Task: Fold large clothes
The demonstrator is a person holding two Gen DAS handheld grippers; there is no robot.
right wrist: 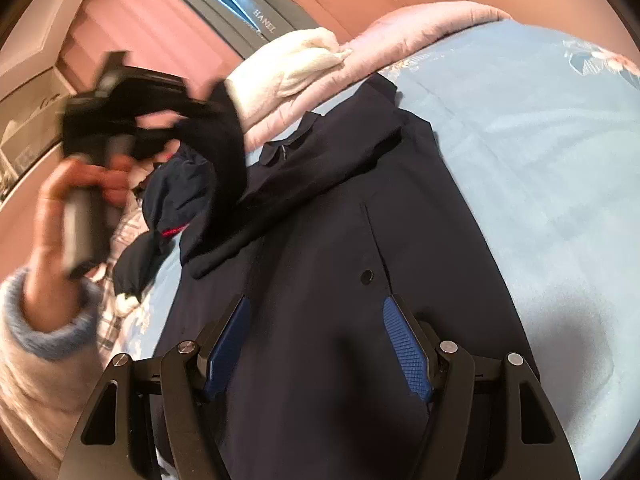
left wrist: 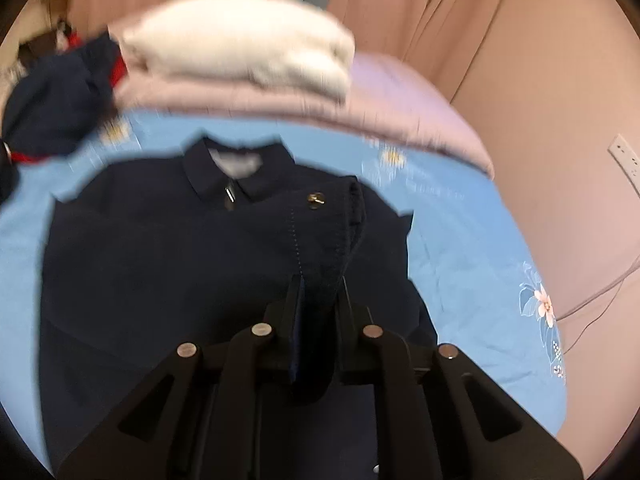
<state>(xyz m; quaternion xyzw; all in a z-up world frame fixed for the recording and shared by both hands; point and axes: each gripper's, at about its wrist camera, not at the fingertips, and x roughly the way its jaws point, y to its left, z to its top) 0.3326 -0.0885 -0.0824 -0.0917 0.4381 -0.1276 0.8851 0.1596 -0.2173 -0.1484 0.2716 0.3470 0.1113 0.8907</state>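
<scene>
A large navy jacket [left wrist: 160, 264] lies face up on a light blue bedsheet [left wrist: 472, 264], collar at the far end. My left gripper [left wrist: 318, 288] is shut on the jacket's sleeve cuff [left wrist: 332, 220] and holds it lifted over the chest. In the right wrist view the left gripper [right wrist: 188, 112] is raised at the left, with the sleeve [right wrist: 228, 160] hanging from it. My right gripper [right wrist: 316, 316] is open and empty above the lower part of the jacket [right wrist: 340, 360], near a black snap button [right wrist: 366, 277].
A folded white blanket [left wrist: 244, 44] lies on a pink quilt [left wrist: 400, 108] at the bed's head. Other dark clothes [left wrist: 56, 108] are heaped at the far left. Pink curtains and a wall with a socket [left wrist: 624, 160] stand to the right.
</scene>
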